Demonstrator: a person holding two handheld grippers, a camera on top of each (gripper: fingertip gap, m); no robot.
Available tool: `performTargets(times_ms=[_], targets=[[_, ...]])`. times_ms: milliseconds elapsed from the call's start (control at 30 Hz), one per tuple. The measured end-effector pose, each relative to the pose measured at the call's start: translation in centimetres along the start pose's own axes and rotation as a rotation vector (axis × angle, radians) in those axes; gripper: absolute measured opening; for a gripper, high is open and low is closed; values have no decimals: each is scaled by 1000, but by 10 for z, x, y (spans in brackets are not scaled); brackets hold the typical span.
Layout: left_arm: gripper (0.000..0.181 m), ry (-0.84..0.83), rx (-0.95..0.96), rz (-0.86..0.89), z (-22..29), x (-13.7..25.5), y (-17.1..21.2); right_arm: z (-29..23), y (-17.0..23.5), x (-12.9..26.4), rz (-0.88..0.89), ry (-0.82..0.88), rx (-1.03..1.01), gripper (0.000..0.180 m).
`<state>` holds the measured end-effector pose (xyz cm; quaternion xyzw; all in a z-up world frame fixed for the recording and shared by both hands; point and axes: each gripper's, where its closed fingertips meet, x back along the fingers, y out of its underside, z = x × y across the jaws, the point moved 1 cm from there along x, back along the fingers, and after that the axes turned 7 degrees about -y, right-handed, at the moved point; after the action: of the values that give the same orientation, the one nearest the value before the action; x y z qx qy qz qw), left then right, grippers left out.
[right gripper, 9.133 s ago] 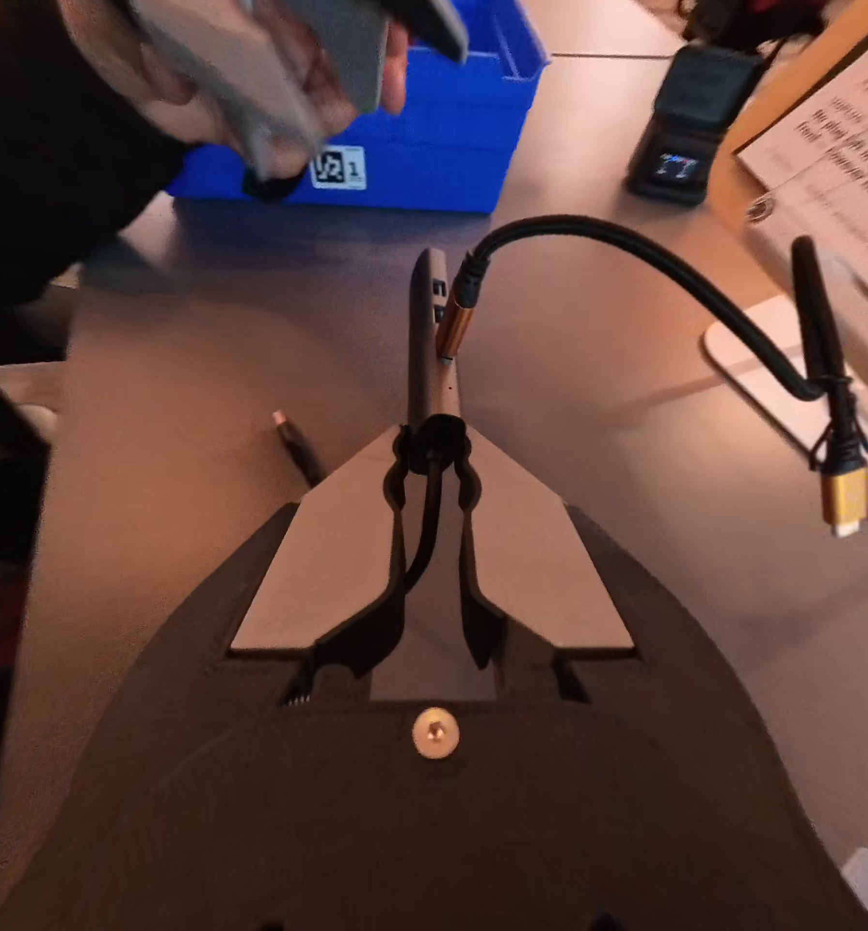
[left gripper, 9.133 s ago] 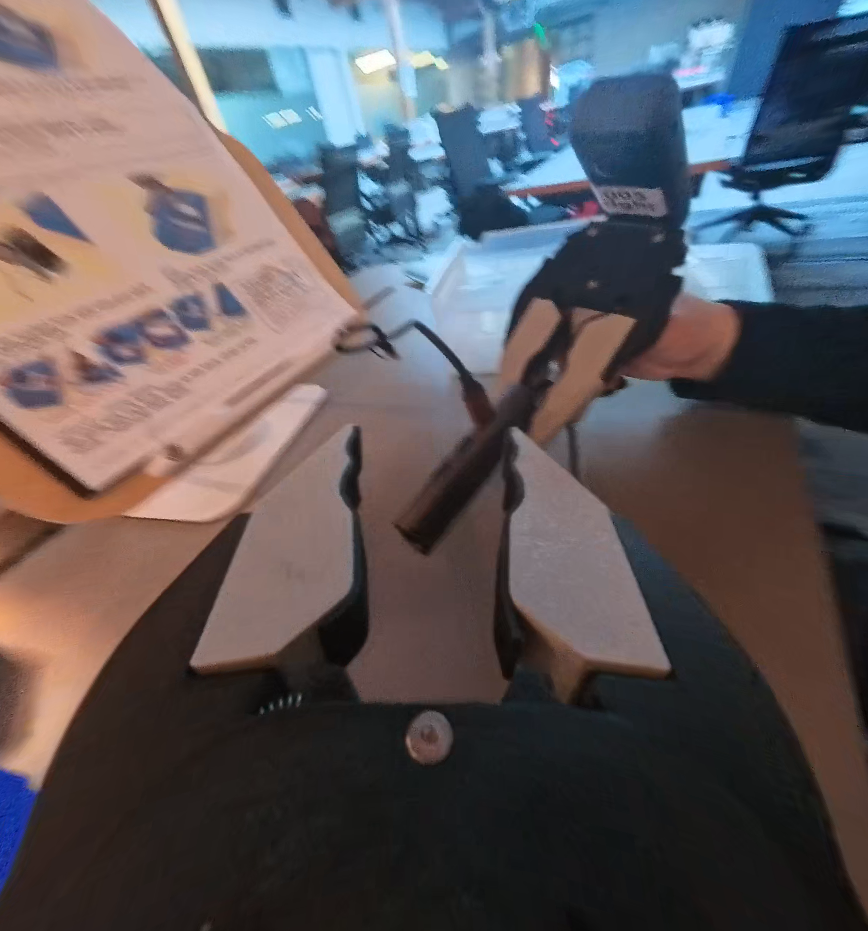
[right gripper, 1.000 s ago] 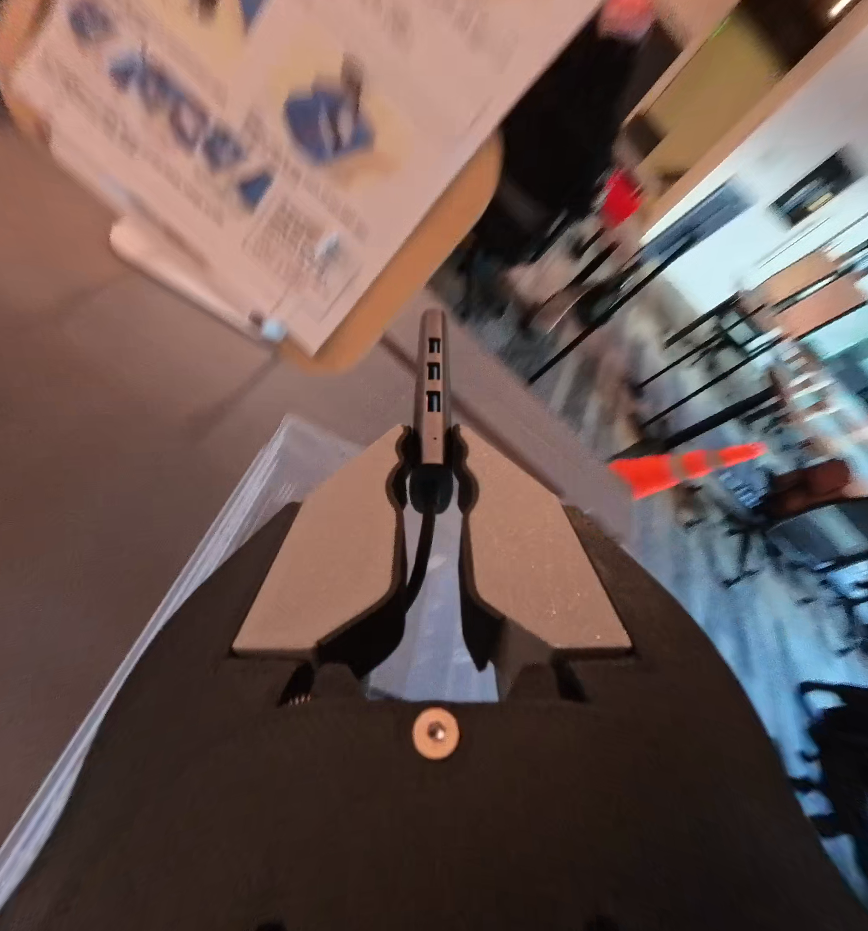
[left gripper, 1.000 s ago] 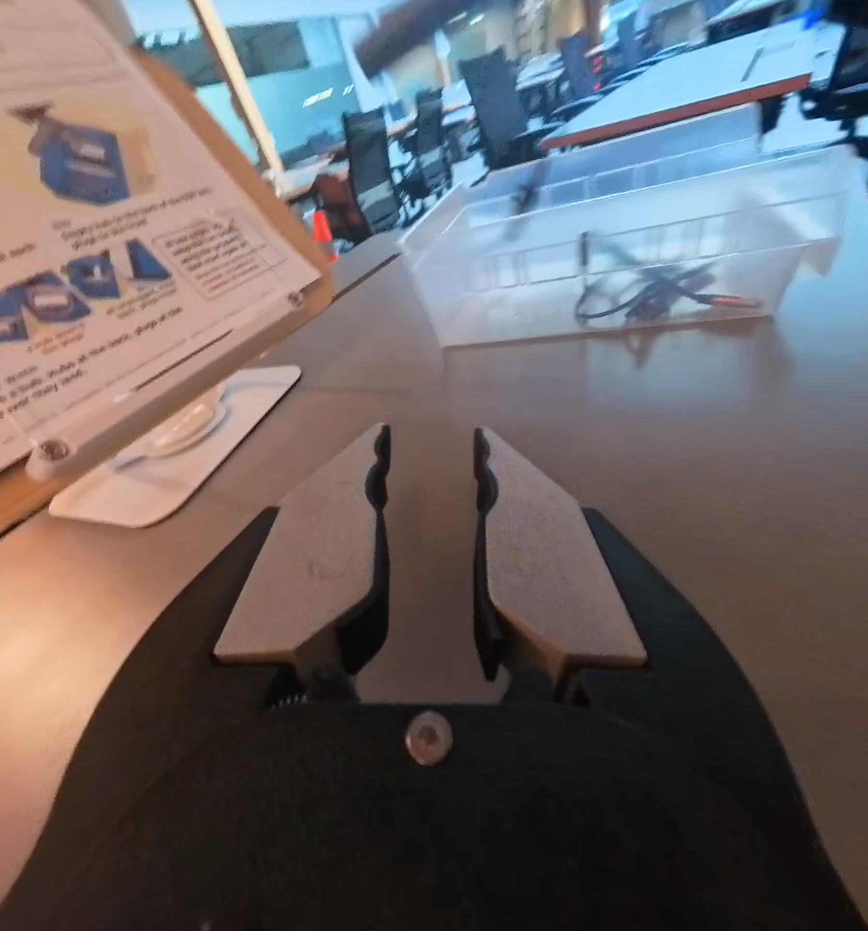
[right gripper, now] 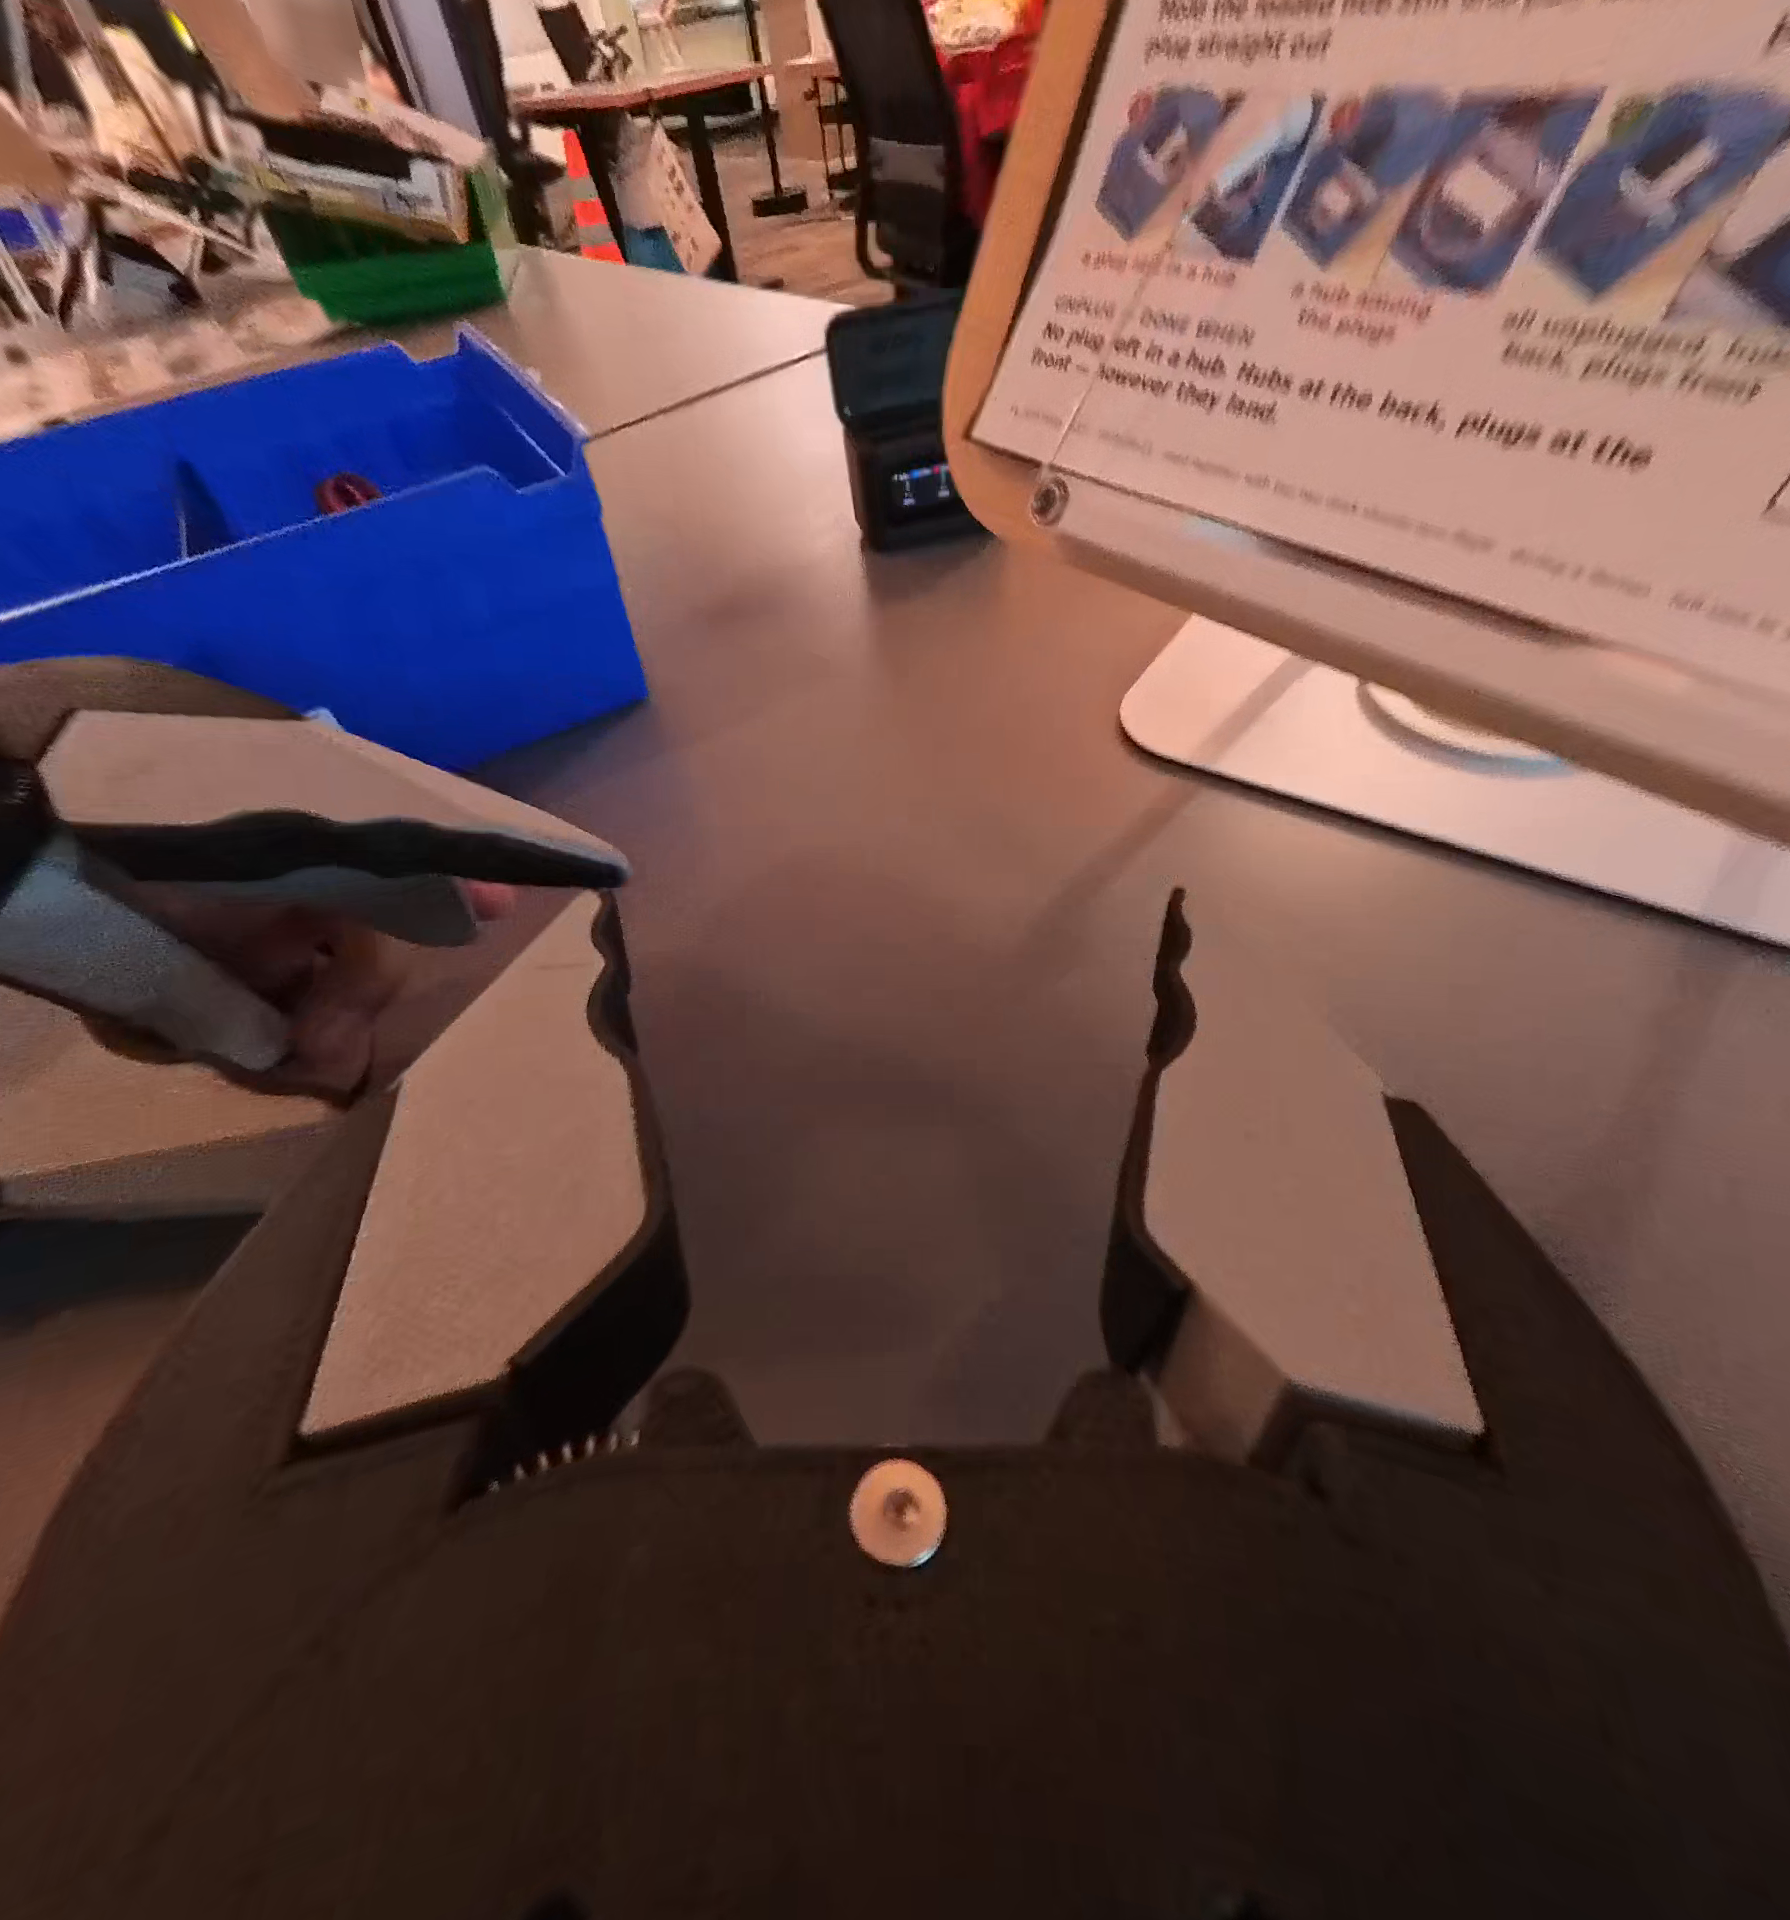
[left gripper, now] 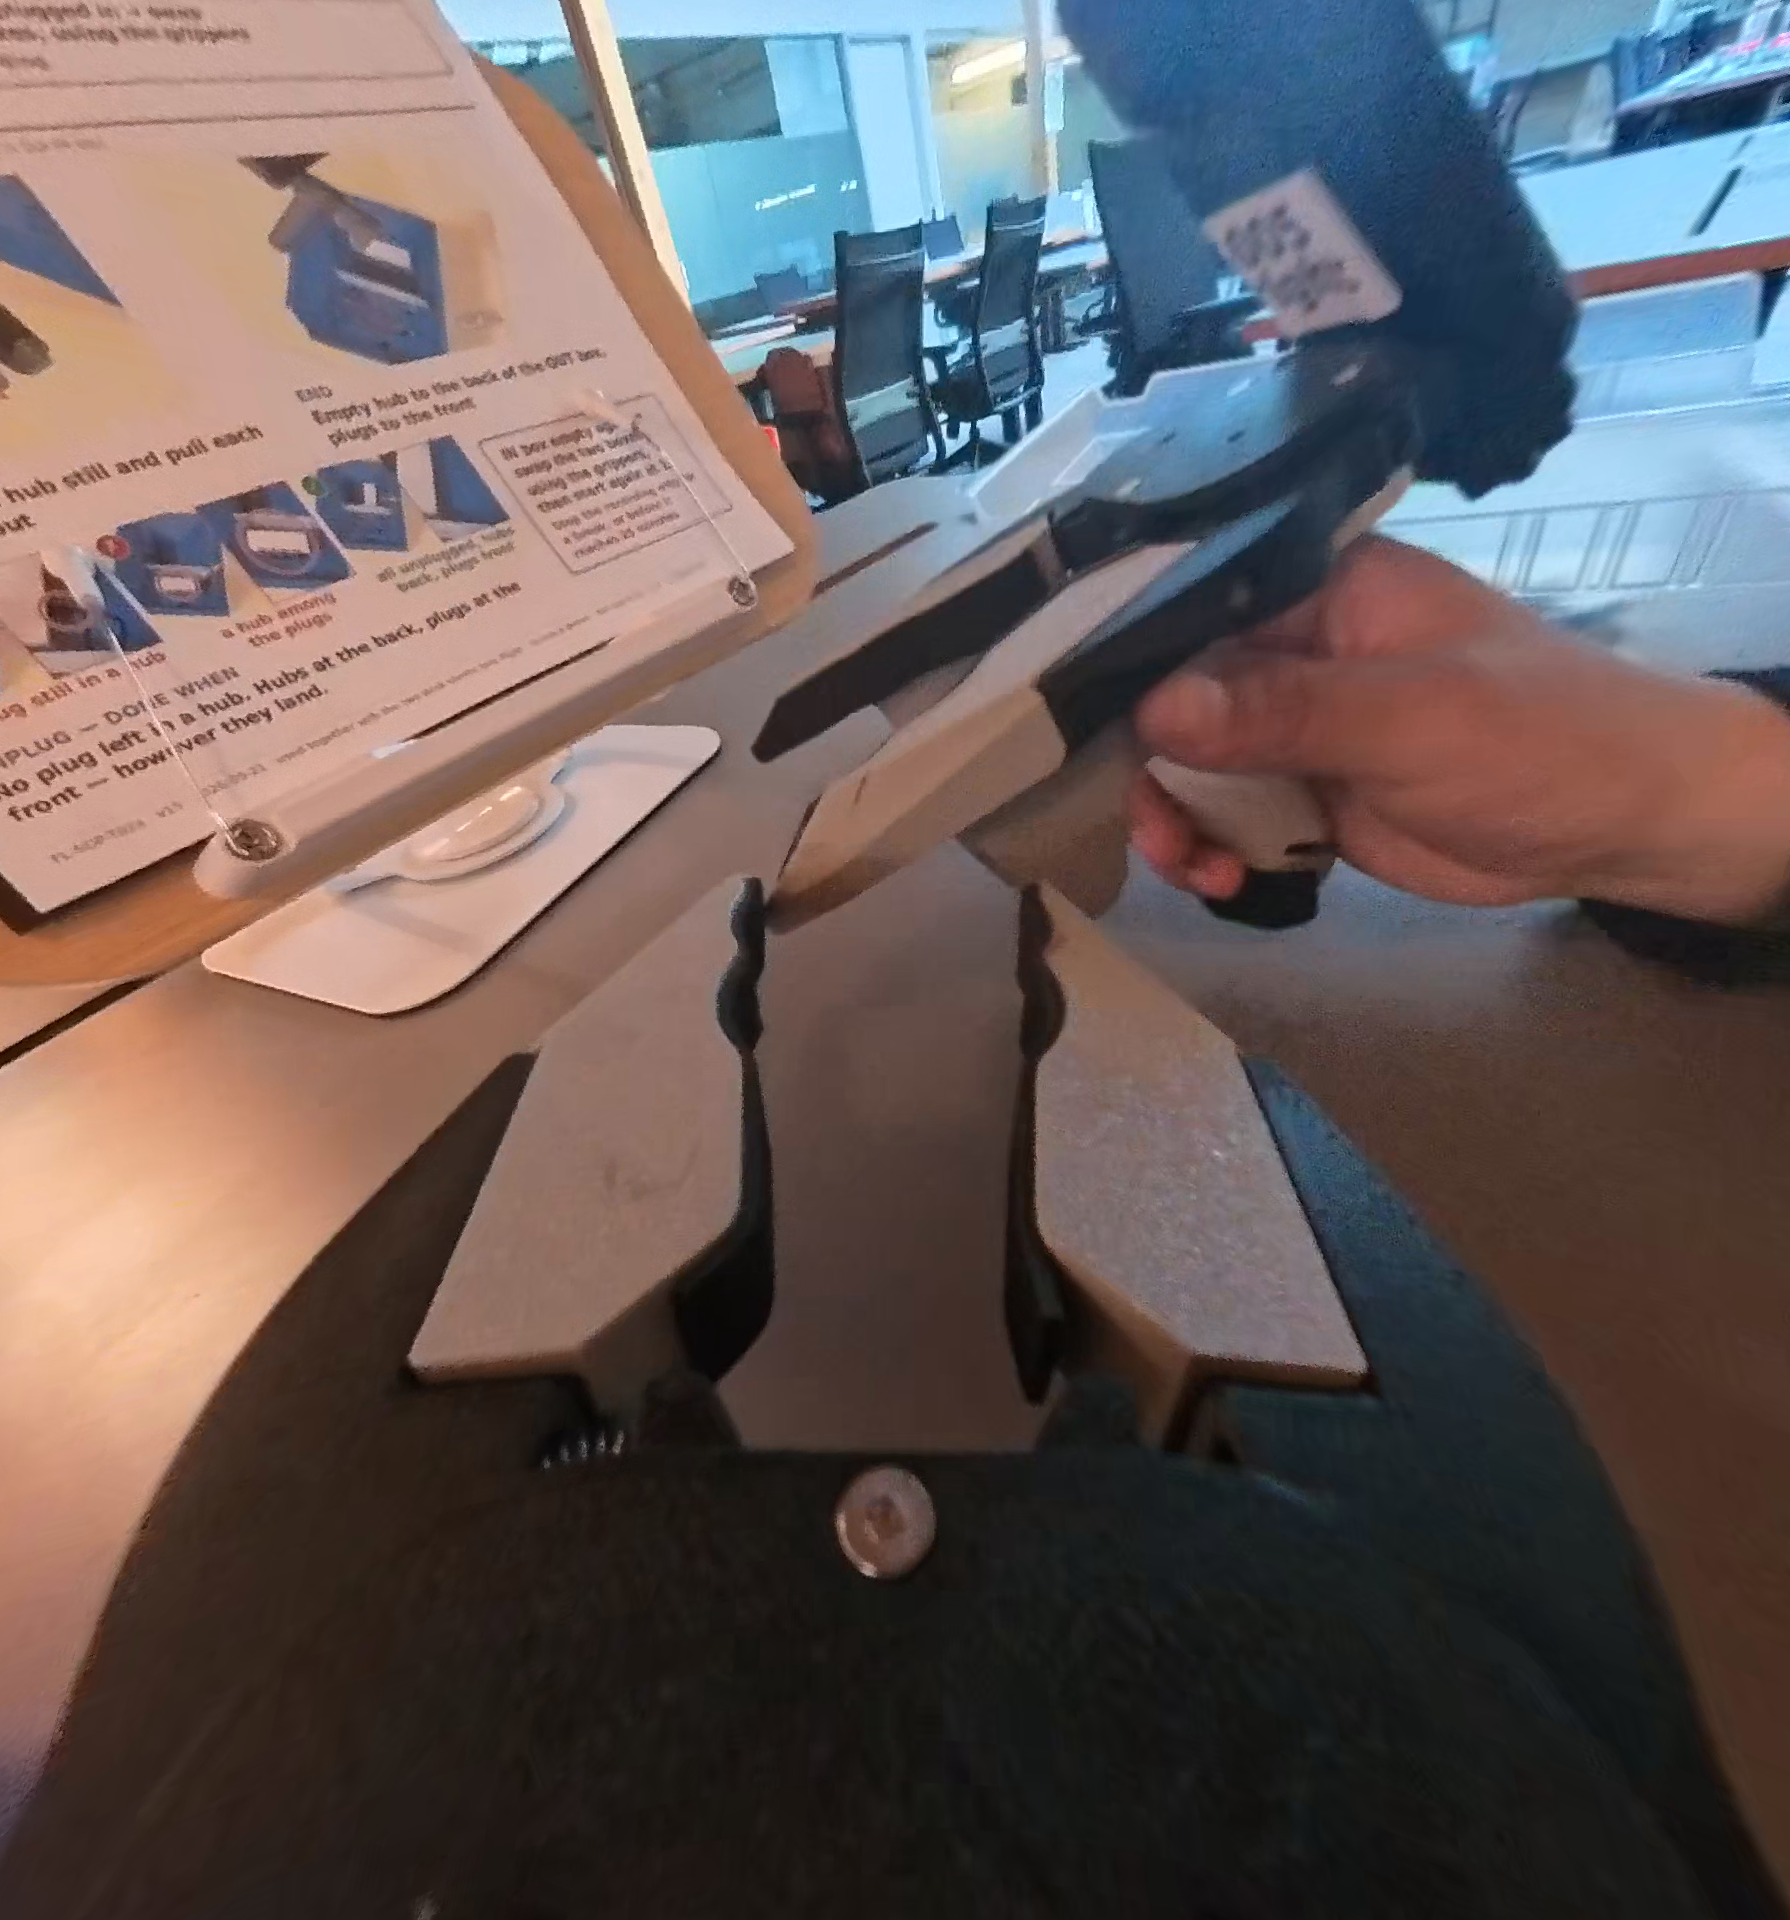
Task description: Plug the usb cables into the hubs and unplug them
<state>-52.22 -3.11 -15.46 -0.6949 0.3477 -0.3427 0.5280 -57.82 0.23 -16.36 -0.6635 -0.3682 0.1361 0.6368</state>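
No hub or usb cable shows in either view. My left gripper (left gripper: 886, 914) is open and empty above the brown table (left gripper: 1493, 1195). My right gripper (right gripper: 891, 914) is open wide and empty. Each gripper shows in the other's view: the right one (left gripper: 779, 821), held by a hand (left gripper: 1473, 758), points left just beyond my left fingertips, and the left one (right gripper: 538, 894) comes in from the left edge of the right wrist view. The two grippers are close together, tips almost touching.
An instruction board (left gripper: 299, 416) on a white stand base (left gripper: 455, 894) stands at the left; it is also in the right wrist view (right gripper: 1442, 343). A blue bin (right gripper: 351, 613) sits at the far left there, with a small black device (right gripper: 912, 447) beyond. A clear bin (left gripper: 1618, 520) lies behind.
A second ago my right gripper was shut on a grey hub; now it is open and empty and has swung over the table by the left gripper. My left gripper has opened a little wider.
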Motion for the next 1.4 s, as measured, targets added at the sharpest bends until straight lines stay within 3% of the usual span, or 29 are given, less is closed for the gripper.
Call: performTargets(times_ms=[267,433,633,833,933,1033,1167,1233,1300,1333,1400], targets=[[54,-25,6,-27,-5,-2,3,16,17,-7,-60,42,32,93],[46,-40,38,-4,-12,2,1,16,21,-4,-80,59,40,93],[37,-34,129,80,-12,16,-9,21,23,13,-81,135,97,74],[38,135,140,27,32,42,-12,35,26,21,-74,170,30,70],[41,172,72,-18,40,59,-34,36,26,22,-70,158,12,68],[43,153,2,-64,17,74,-76,35,28,20,-91,157,23,66],[41,82,-111,-313,-57,89,-92,33,30,17,-113,159,42,65],[39,27,-211,-507,-113,97,-72,33,31,17,-119,157,43,63],[50,22,-218,-756,-162,114,-39,33,32,16,-124,156,36,62],[41,20,-208,-872,-184,123,-22,34,32,16,-127,155,31,62],[41,5,-225,-994,-218,135,3,34,33,16,-130,152,23,62]])
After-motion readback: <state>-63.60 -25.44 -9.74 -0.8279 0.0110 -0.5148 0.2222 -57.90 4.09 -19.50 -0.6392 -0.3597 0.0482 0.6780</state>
